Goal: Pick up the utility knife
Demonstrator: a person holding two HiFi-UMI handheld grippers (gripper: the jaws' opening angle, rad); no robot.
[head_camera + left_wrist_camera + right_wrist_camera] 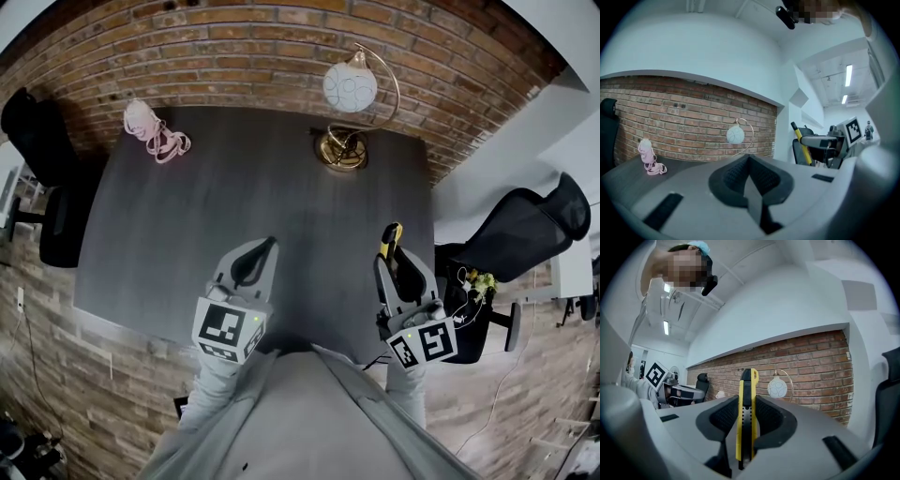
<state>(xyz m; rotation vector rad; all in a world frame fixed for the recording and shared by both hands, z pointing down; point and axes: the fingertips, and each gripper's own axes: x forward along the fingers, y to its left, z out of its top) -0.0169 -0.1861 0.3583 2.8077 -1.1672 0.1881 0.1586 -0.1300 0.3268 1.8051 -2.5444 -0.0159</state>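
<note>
The yellow utility knife (746, 418) stands upright, clamped between the right gripper's (397, 270) jaws and lifted clear of the dark table (187, 234), at about 4 o'clock over its edge. The left gripper (749, 163), at 6 o'clock, has its jaws together on nothing. A globe lamp (349, 89) stands at 1 o'clock and a pink cord (153, 131) lies at 10.

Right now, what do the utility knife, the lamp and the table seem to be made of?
Utility knife: glossy yellow casing, black ridged slider, probably plastic.
Lamp: shiny golden base and arc, likely brass; white patterned globe, glass or plastic.
Table: dark matte top, faint grain, perhaps wood veneer.
</note>
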